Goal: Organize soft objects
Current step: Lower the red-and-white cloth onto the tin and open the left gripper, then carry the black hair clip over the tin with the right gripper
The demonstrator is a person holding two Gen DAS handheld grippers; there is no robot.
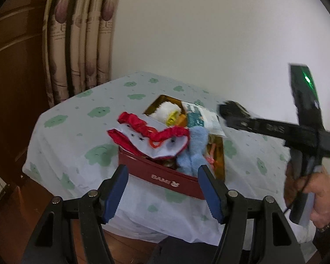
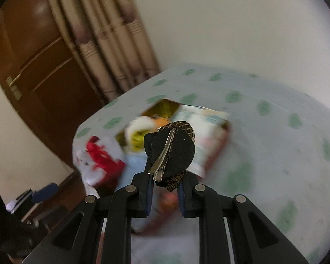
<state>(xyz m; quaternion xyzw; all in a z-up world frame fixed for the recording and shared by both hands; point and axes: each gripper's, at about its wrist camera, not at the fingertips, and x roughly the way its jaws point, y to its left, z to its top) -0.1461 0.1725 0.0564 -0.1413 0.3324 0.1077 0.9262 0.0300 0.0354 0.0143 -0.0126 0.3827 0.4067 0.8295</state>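
A red tin box (image 1: pixel 165 177) marked BAMI sits on the table and holds soft things: a white cloth with red frill (image 1: pixel 147 136) draped over its left rim, a light blue plush piece (image 1: pixel 193 149), a white fluffy item (image 1: pixel 167 110) and a printed packet (image 1: pixel 203 115). My left gripper (image 1: pixel 164 194) is open and empty, just in front of the box. My right gripper (image 2: pixel 165 187) is shut on a black hair clip (image 2: pixel 171 151) with a metal clasp and mesh bow, held above the box (image 2: pixel 217 151). In the left wrist view the right gripper (image 1: pixel 228 113) hovers at the box's right.
The table wears a white cloth with green cloud prints (image 1: pixel 77 118). Beige curtains (image 1: pixel 81 44) and a brown wooden door (image 2: pixel 44 66) stand at the left. A white wall is behind. Dark clutter (image 2: pixel 33 198) lies on the floor at lower left.
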